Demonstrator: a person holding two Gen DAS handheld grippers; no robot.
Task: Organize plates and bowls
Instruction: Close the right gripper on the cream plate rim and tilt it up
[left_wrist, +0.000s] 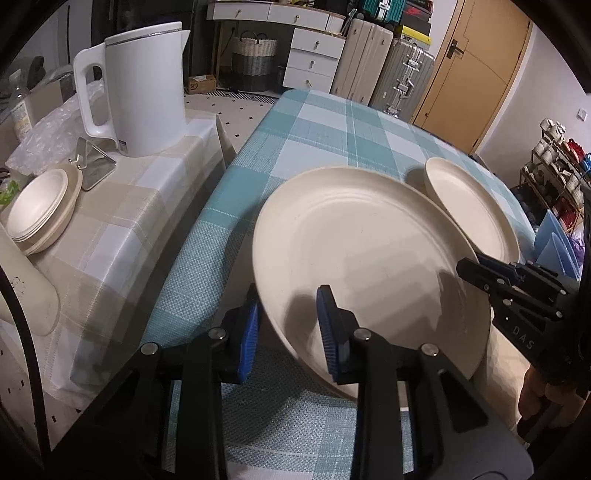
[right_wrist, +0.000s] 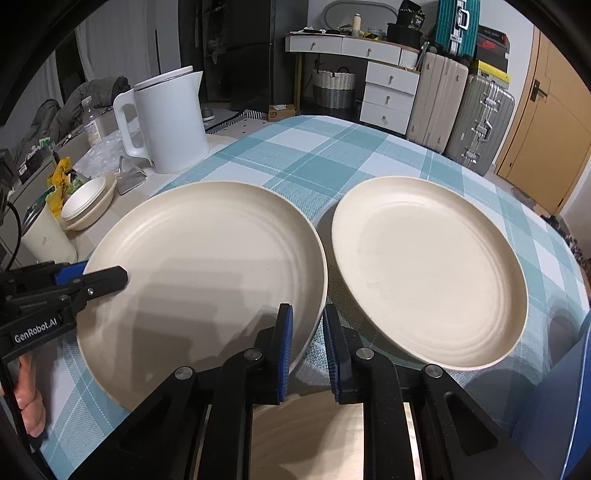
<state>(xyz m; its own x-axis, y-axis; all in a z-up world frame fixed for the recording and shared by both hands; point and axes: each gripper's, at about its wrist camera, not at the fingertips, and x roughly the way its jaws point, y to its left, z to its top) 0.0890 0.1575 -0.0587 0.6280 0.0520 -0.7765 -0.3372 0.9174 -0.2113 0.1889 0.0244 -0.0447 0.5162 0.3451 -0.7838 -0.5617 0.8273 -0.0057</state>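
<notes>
Two cream plates sit side by side on the checked worktop (right_wrist: 332, 155). The left gripper (left_wrist: 290, 328) has its jaws clamped on the near plate's (right_wrist: 207, 266) left rim; the right gripper (right_wrist: 308, 347) pinches its right rim, just beside the second plate (right_wrist: 428, 273).

Far half of the table (right_wrist: 332, 147) lies open; kettle (right_wrist: 170, 122) and stacked bowls (right_wrist: 86, 205) crowd the left side.

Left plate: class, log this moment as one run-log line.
left tool: astride left plate rim | right tool: astride same plate's opposite rim | right plate: on checked tablecloth | bowls: stacked on side table
</notes>
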